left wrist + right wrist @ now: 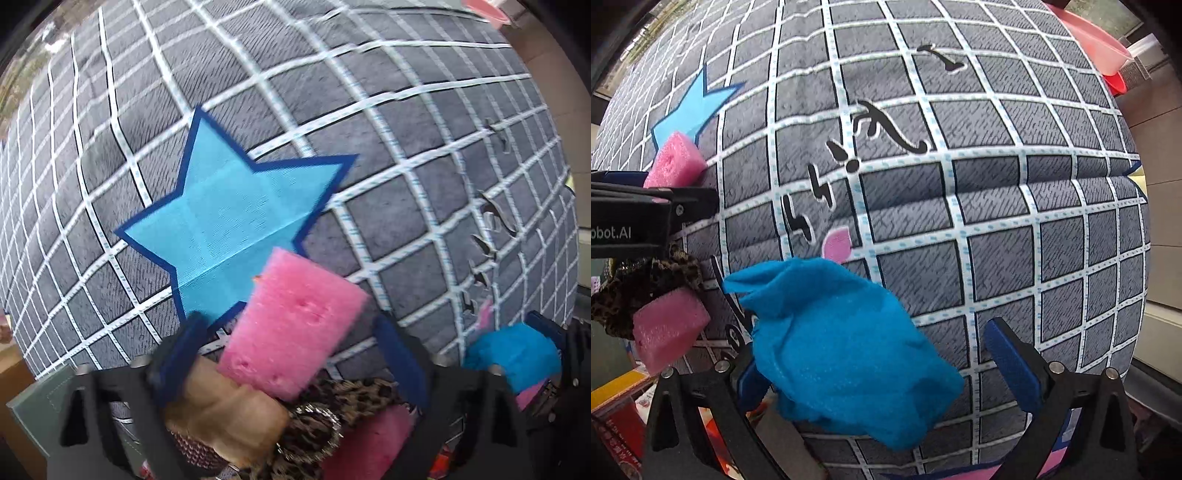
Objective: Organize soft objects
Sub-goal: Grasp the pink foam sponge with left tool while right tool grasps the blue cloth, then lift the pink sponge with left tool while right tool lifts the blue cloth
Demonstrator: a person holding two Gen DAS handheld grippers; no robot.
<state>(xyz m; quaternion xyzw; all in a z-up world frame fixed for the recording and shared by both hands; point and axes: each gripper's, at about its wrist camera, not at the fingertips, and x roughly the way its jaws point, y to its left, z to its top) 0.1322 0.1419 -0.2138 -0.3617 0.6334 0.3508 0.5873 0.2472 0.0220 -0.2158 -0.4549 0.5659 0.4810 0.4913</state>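
Seen from above, the left claw [291,354] stands spread over a pink foam sponge [291,325], its blue pads flanking the block without visibly pressing it. The sponge lies between them, its long axis running away from the camera and tilted toward one pad, its far end overlapping a printed blue star [229,218]. Just behind it sit a tan soft piece [221,410], a leopard-print scrunchie [343,406] and a second pink sponge [373,439], bunched together at the near edge. To the right, the right claw [886,369] is also spread, with a crumpled blue cloth [846,343] lying between its pads and leaning against the left one; no pinch shows. Both claws point down at a grey grid-patterned quilted cover [997,206]. Each hand is nearest its own item, so the sponge falls to the left. Beyond the cover's far edge, a pink basin [1089,40] waits.
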